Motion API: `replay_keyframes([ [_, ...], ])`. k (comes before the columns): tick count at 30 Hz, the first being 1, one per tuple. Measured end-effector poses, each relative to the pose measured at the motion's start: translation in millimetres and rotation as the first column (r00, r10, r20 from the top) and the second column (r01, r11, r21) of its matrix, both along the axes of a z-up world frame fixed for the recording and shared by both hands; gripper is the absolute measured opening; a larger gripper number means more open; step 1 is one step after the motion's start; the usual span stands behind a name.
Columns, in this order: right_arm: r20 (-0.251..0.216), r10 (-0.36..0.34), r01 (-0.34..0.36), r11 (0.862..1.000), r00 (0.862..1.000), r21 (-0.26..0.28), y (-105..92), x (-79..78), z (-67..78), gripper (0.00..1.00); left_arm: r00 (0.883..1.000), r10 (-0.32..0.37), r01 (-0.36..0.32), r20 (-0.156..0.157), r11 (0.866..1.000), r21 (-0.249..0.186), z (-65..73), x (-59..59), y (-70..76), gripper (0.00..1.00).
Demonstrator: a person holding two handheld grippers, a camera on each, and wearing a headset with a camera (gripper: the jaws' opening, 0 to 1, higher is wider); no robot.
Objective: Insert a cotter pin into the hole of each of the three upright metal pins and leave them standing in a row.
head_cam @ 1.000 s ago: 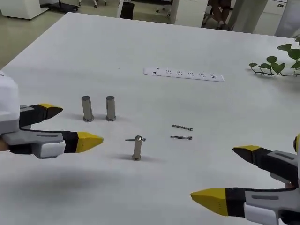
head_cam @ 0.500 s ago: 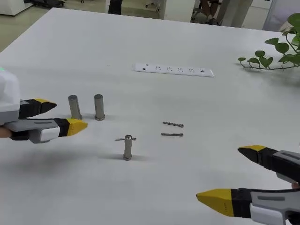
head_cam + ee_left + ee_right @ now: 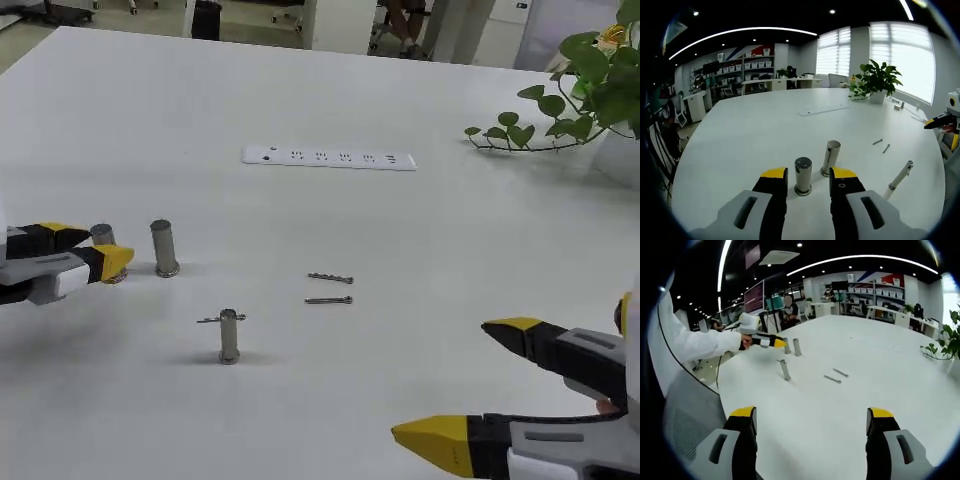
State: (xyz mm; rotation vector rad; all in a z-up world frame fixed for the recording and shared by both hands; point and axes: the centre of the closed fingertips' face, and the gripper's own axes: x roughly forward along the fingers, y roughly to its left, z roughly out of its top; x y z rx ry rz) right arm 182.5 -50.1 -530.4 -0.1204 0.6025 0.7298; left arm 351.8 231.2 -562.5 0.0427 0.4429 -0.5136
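Left gripper is hanging part-open and empty, its jaws straddling the upright end pin standing toward the left edge of the table, while the right gripper, gaping empty, is idling well apart by the near edge.

A wide white table stands in an open office, bearing a power strip and a leafy potted plant. Bright windows with blinds, stocked shelves and ceiling spotlights surround it.

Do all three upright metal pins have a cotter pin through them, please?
No, the nearest metal pin carries a cotter pin, while two loose cotter pins lie on the table.
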Motion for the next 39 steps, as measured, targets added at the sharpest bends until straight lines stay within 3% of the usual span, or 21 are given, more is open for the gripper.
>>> replay_keyframes([
  [2, 0.000, -0.007, 0.007, 1.000, 1.000, 0.011, -1.2, 1.4, 1.2, 0.89, 1.000, -0.007, 0.007, 0.002, 1.000, 0.027, -3.2, 1.4, -2.5, 0.21],
  [10, 0.001, -0.016, 0.016, 1.000, 1.000, 0.015, -5.7, 5.6, 2.2, 0.88, 0.999, 0.039, -0.039, -0.004, 0.999, 0.027, -6.9, 8.1, 3.4, 0.11],
  [14, 0.003, -0.014, 0.014, 1.000, 1.000, 0.015, -6.4, 6.5, 3.0, 0.88, 0.999, 0.042, -0.042, -0.013, 0.999, 0.006, -5.5, 8.2, 6.7, 0.10],
  [17, 0.006, -0.016, 0.016, 1.000, 1.000, 0.018, -6.3, 7.1, 4.0, 0.88, 1.000, 0.025, -0.026, 0.011, 0.998, 0.050, -6.0, 9.6, 7.8, 0.10],
  [23, 0.006, -0.017, 0.017, 1.000, 1.000, 0.020, -5.0, 7.5, 4.4, 0.88, 1.000, 0.028, -0.027, -0.006, 0.998, 0.060, -5.9, 6.9, 8.9, 0.09],
  [29, 0.015, -0.009, 0.009, 1.000, 1.000, 0.026, -1.7, 7.2, 7.0, 0.88, 1.000, 0.008, -0.008, 0.000, 0.997, 0.081, 6.4, -13.5, 5.4, 0.09],
  [31, 0.019, -0.001, 0.001, 1.000, 1.000, 0.029, 0.4, 7.6, 7.9, 0.87, 1.000, 0.012, -0.012, -0.001, 0.999, 0.049, 12.3, -21.3, 2.7, 0.09],
  [33, 0.025, 0.008, -0.009, 0.999, 1.000, 0.031, 3.1, 7.7, 8.7, 0.87, 1.000, 0.008, -0.008, 0.004, 1.000, 0.029, 18.8, -32.3, -1.8, 0.09],
  [37, 0.034, 0.035, -0.036, 0.999, 0.999, 0.032, 10.1, 7.9, 10.2, 0.87, 1.000, -0.014, 0.012, 0.021, 0.998, 0.060, 31.3, -55.3, -11.6, 0.09],
  [39, 0.044, 0.048, -0.049, 0.998, 0.998, 0.026, 12.3, 8.9, 13.6, 0.87, 1.000, -0.016, 0.015, 0.026, 0.999, 0.044, 39.5, -65.7, -15.9, 0.09],
])
